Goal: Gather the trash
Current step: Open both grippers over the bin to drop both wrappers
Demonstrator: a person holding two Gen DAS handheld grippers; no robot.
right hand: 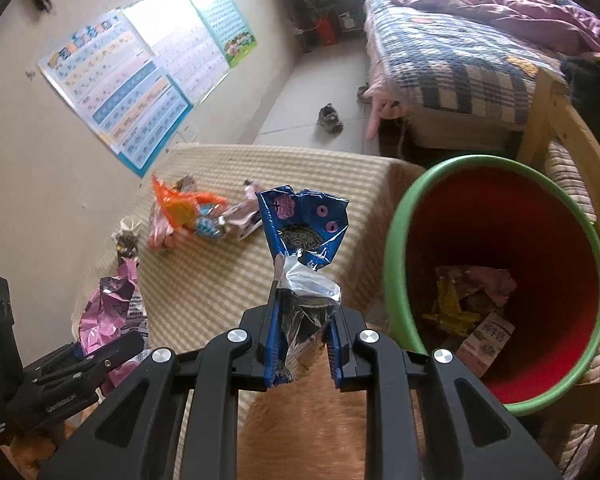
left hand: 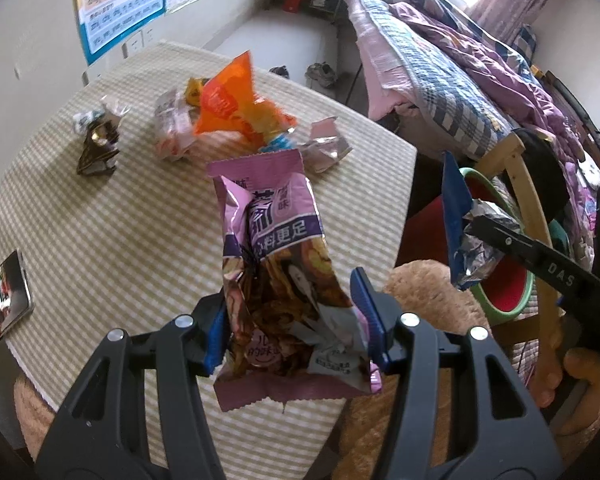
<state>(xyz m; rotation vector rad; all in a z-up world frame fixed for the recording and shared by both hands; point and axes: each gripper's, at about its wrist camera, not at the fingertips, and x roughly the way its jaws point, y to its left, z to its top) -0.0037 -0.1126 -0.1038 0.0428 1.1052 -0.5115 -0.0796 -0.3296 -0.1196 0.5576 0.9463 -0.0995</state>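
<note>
My left gripper [left hand: 292, 320] is shut on a pink and purple snack wrapper [left hand: 272, 240] and holds it above the table's near edge. It also shows in the right wrist view [right hand: 108, 312]. My right gripper [right hand: 302, 340] is shut on a blue cookie wrapper [right hand: 304, 228] with a silver lining, just left of the red bin with a green rim [right hand: 396, 240]. The bin holds several wrappers [right hand: 472, 304]. On the checked tablecloth [left hand: 120, 220] lie an orange wrapper [left hand: 232, 100], a pale pink wrapper [left hand: 172, 128], a silver-pink wrapper [left hand: 324, 144] and a dark brown wrapper [left hand: 98, 148].
A phone [left hand: 4, 300] lies at the table's left edge. A wooden chair [left hand: 532, 184] stands by the bin. A bed with quilts [left hand: 460, 60] is at the right. Shoes [right hand: 330, 118] lie on the floor. Posters [right hand: 140, 80] hang on the wall.
</note>
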